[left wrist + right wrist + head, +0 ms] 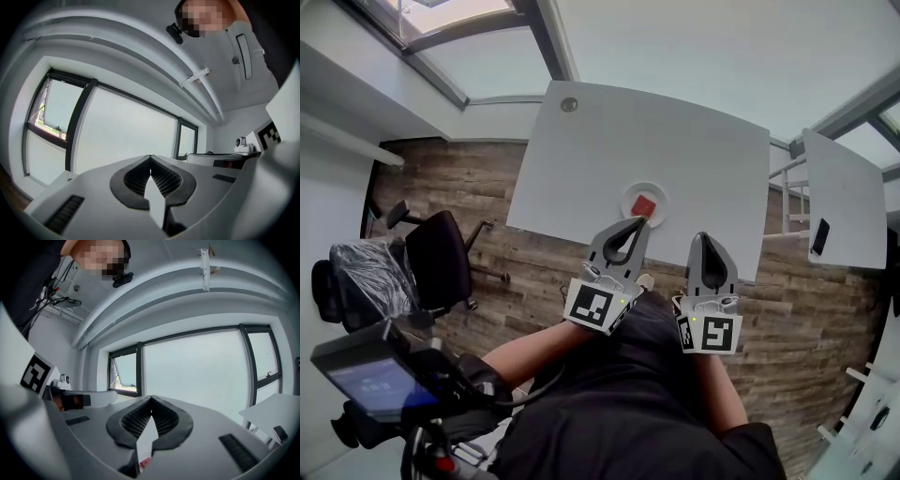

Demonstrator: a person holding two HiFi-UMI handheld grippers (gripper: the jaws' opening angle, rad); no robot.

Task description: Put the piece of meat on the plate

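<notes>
The left gripper [630, 230] is hovering level over the person's lap, its fingers [131, 180] pressing together on nothing. Just beyond its tip, the piece of meat [644, 207] is lying on the plate [627, 201] near the worktop's [675, 150] front edge, so the task is looking finished. The meat is appearing small, flat and light, probably soft and slippery, best pinched across opposite edges. The right gripper [706, 246] is hovering alongside, its fingers [124, 423] likewise meeting, empty.
</notes>
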